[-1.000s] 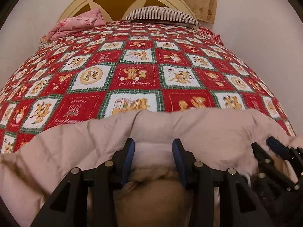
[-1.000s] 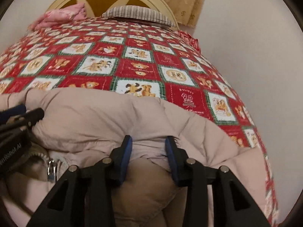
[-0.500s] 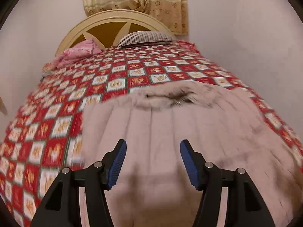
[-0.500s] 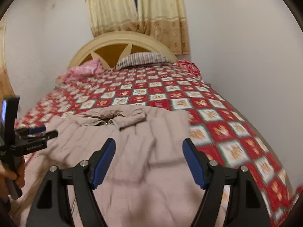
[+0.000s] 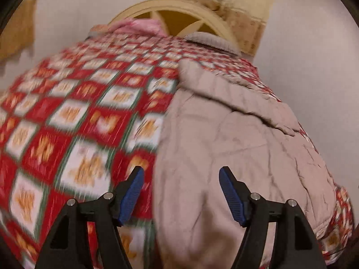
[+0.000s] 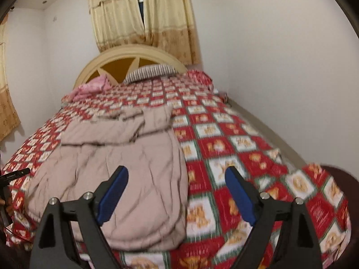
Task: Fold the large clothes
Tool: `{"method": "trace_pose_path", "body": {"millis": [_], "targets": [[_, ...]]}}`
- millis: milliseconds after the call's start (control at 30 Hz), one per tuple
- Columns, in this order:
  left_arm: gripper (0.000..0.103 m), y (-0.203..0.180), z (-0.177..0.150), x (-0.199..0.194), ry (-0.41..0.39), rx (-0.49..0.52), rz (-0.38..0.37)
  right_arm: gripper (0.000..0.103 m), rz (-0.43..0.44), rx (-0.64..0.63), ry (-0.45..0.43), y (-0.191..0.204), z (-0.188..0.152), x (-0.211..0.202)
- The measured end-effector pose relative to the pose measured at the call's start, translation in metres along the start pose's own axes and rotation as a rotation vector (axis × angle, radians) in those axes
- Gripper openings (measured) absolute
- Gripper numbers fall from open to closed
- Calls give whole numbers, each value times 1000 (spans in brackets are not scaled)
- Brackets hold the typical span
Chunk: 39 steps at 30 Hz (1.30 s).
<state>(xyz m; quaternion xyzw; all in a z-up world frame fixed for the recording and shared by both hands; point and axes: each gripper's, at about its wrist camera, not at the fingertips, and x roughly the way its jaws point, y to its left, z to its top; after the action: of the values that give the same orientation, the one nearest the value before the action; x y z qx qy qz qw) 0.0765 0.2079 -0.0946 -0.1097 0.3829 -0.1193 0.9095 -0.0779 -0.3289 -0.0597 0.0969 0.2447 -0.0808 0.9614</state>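
Note:
A large beige puffy jacket (image 6: 125,161) lies spread lengthwise on the bed, collar toward the headboard; it also shows in the left wrist view (image 5: 235,152). My left gripper (image 5: 181,195) is open and empty, above the jacket's left edge near the foot of the bed. My right gripper (image 6: 176,196) is open and empty, raised over the jacket's right edge. The tip of the left gripper shows at the left edge of the right wrist view (image 6: 15,174).
The bed has a red patchwork quilt (image 6: 242,148) with bear squares. A striped pillow (image 6: 150,72) and pink cloth (image 6: 92,87) lie by the cream headboard (image 6: 134,53). A white wall runs along the bed's right side; curtains (image 6: 143,11) hang behind.
Both grippers let go of the jacket's hem, opened wide and pulled back. The jacket now lies flat on the quilt. The left gripper has swung left, the right one rose.

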Motion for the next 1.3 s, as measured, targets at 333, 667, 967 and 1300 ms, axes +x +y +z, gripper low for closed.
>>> {"method": "trace_pose_path", "body": {"millis": [333,667,967,1300], "targets": [[73,25,-38,8,83,-191,-112,90,73,135,127,-8,-44,28],[83,5,-51,12,57,-105,-167,90,44,170,220,-23,-66,48],[86,18,-50,12,69,-193,-243,85,156,157,265,-5,-69,83],[86,18,-60,4,71,-174,-304,42,138,13,295,18,-80,80]]}}
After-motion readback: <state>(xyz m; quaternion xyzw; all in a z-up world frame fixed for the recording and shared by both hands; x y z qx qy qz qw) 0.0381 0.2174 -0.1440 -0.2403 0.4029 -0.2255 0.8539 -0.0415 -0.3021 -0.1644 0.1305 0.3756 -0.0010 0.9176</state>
